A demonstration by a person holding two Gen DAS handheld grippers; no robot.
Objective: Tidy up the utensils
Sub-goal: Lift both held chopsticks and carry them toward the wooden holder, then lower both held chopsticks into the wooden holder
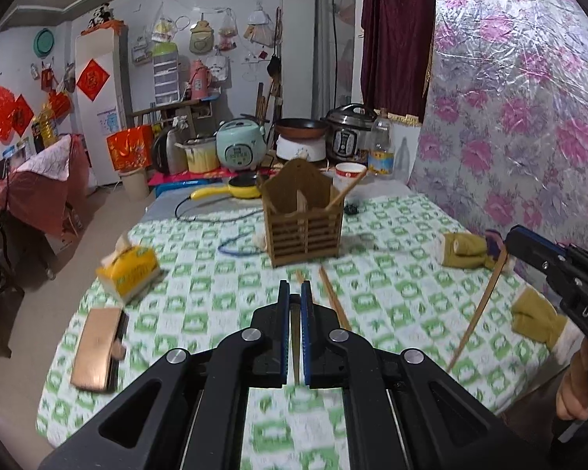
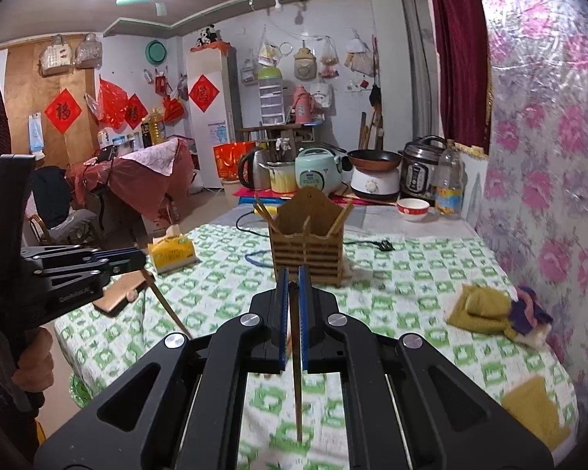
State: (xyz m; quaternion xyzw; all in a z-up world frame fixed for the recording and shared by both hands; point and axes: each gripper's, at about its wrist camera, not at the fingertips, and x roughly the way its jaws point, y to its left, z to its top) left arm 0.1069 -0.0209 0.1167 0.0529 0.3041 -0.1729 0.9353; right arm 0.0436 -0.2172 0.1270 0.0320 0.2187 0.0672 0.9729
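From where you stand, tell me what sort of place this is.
Most likely a lived-in home kitchen and dining room: a table with a checked cloth, a rice cooker and pressure cooker lined up behind it, and a fridge by the wall.

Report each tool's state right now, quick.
Left tool: closed on a chopstick.
Right tool: closed on another chopstick.

The chopsticks' [image 1: 335, 196] lower ends are hidden inside the wooden holder [image 1: 303, 231]; the near tablecloth [image 1: 278, 431] is blurred.
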